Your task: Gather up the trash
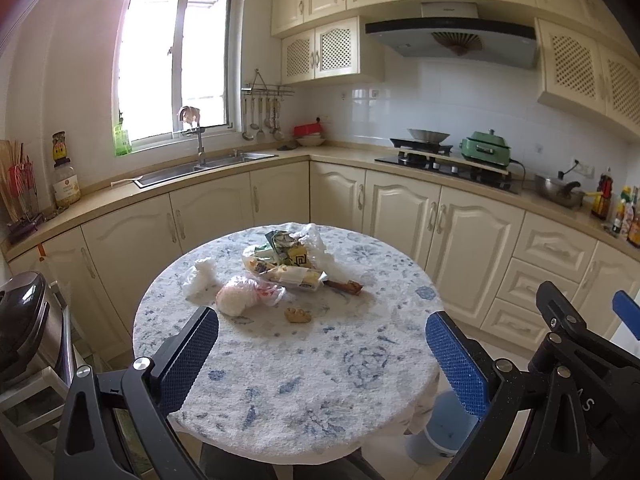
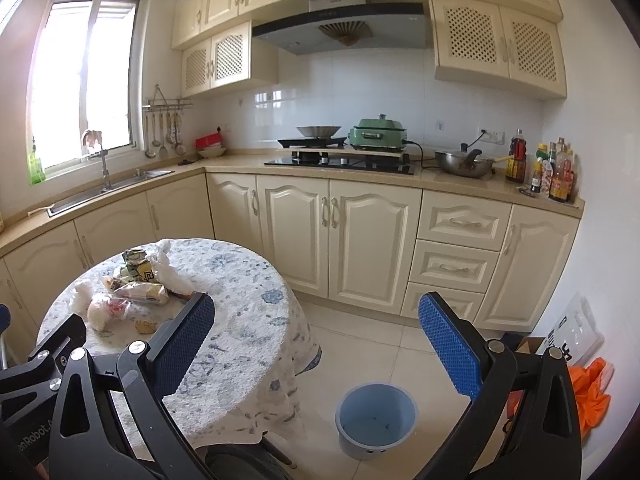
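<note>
Trash lies on the round table (image 1: pixel 320 380) with a blue-patterned cloth: crumpled snack wrappers (image 1: pixel 286 258), a white crumpled bag (image 1: pixel 202 274), a plastic bag with a pale lump (image 1: pixel 244 294), a brown wrapper (image 1: pixel 348 287) and a food scrap (image 1: pixel 297 315). The pile also shows in the right wrist view (image 2: pixel 138 280). A blue bin (image 2: pixel 376 418) stands empty on the floor right of the table. My left gripper (image 1: pixel 320 344) is open above the table's near side. My right gripper (image 2: pixel 316 332) is open, over the table's right edge and floor.
Cream kitchen cabinets (image 2: pixel 360 240) wrap around behind the table, with a sink (image 1: pixel 208 166), a stove (image 1: pixel 444 160) and bottles (image 2: pixel 552 172) on the counter. An orange bag (image 2: pixel 592 392) lies at the right wall. An appliance (image 1: pixel 24 320) stands left of the table.
</note>
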